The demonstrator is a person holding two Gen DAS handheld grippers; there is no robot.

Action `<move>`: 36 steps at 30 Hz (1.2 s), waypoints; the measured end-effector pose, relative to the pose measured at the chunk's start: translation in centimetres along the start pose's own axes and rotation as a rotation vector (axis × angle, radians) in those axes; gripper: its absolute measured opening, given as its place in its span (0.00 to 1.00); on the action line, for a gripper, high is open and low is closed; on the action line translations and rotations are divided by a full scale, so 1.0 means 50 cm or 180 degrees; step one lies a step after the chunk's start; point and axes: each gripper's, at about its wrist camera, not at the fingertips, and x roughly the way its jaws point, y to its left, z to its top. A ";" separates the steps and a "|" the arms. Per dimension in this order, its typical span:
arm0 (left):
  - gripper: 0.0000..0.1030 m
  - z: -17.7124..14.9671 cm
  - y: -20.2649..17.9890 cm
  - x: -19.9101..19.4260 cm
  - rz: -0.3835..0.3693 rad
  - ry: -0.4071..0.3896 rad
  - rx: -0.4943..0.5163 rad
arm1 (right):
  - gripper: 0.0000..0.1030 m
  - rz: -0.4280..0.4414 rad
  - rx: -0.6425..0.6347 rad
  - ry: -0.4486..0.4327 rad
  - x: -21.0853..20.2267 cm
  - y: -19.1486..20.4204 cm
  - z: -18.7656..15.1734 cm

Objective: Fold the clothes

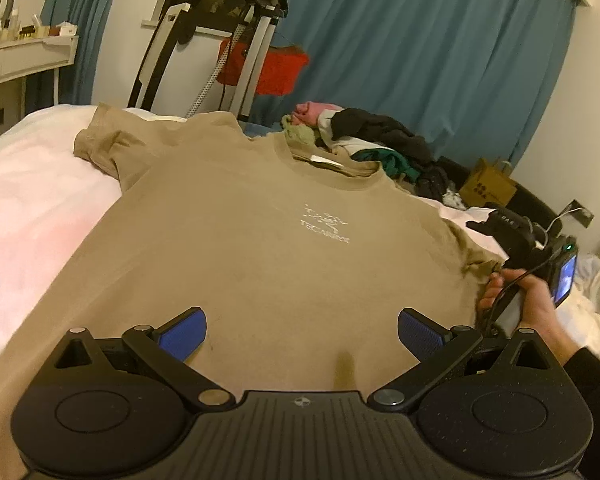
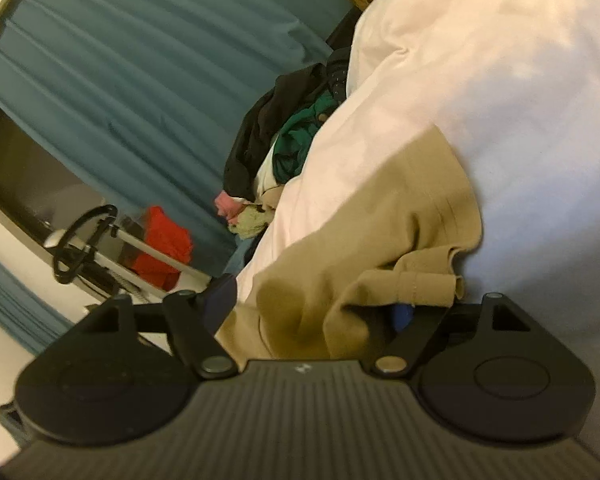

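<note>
Support: bed with white cotton cover (image 1: 32,184).
Ahead of left gripper: tan short-sleeved T-shirt (image 1: 240,248), spread flat, front up.
Beyond its collar: heap of mixed dark, green and pink clothes (image 1: 364,136).

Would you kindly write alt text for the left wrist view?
A tan T-shirt with a white chest logo lies spread face up on a white bed, the open left gripper hovering over its lower part. At the right edge, a hand holds the right gripper at the shirt's sleeve; a clothes pile sits beyond.
</note>
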 end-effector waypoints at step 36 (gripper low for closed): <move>0.99 0.054 0.225 -0.032 0.0629 0.0028 -0.0265 | 0.76 0.0018 -0.3031 0.0816 -0.029 0.531 -0.423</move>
